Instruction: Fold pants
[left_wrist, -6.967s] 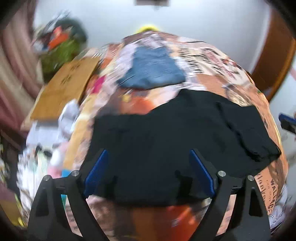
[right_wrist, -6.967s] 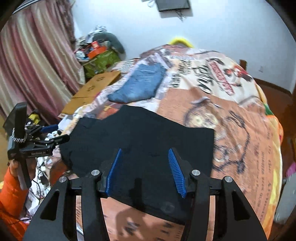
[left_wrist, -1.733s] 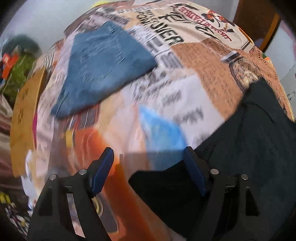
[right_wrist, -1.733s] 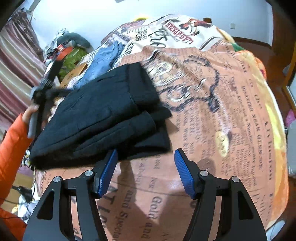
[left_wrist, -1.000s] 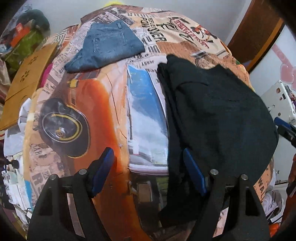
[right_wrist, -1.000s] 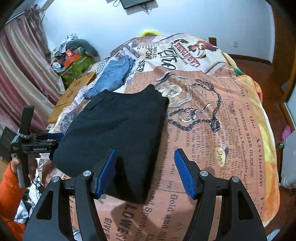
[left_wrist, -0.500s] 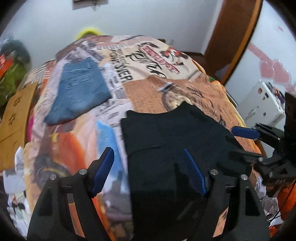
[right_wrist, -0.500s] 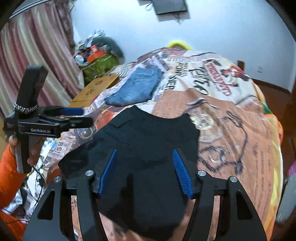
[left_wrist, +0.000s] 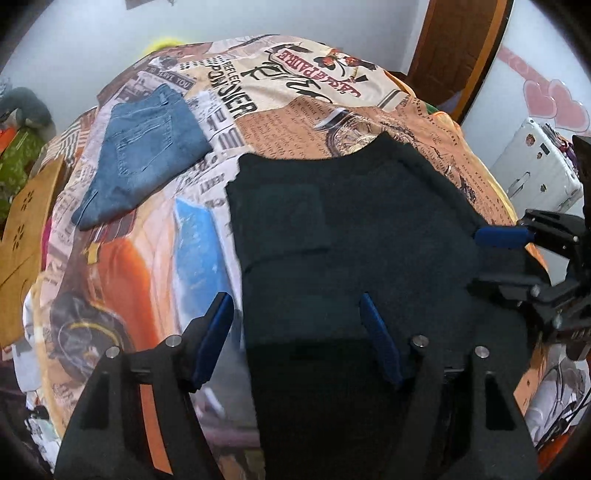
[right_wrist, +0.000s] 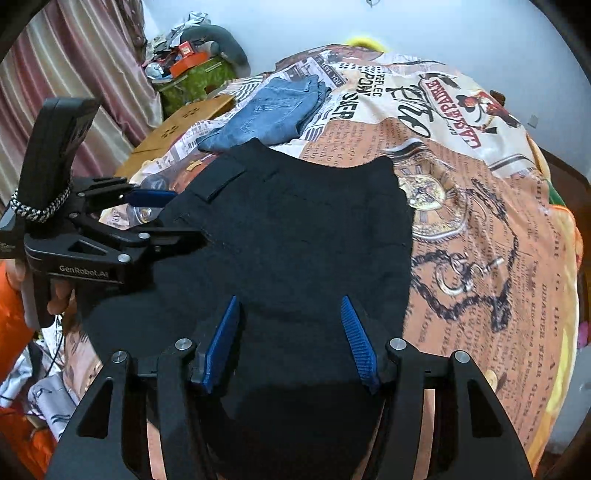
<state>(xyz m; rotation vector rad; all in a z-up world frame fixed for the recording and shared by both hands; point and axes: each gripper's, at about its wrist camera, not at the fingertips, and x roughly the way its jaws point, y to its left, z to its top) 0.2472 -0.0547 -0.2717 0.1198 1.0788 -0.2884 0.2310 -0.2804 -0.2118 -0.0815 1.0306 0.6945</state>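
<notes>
My left gripper (left_wrist: 295, 336), black-framed with blue ribbed pads, points steeply down over the near left edge of the folded black pants (left_wrist: 351, 229). Its jaws are closing: the left pad hangs over the bedspread just beside the pants' edge, the right pad over the black cloth, and neither presses on the fabric, so this gripper is released. My right gripper (right_wrist: 290, 341), of the same build, hovers over the near right part of the folded black pants (right_wrist: 295, 229). Its jaws stand apart, both pads over the cloth with nothing pinched between them; whether the tips touch the fabric I cannot tell.

Each tool shows in the other's view: the right gripper enters from the right edge in the left wrist view, one blue pad lying at the pants' right border, and the left gripper (right_wrist: 155, 218) enters from the left in the right wrist view, my hand (right_wrist: 59, 295) gripping its handle below an orange sleeve (right_wrist: 11, 314).

The pants lie flat as a compact dark block on the newspaper-print bedspread (left_wrist: 303, 107), near its front edge. Beyond them, well apart toward the far left, rests a folded blue denim garment (left_wrist: 144, 147). A brown cardboard sheet (left_wrist: 22, 221) lies past the bed's left side, with striped pink curtains (right_wrist: 74, 74) behind it.
</notes>
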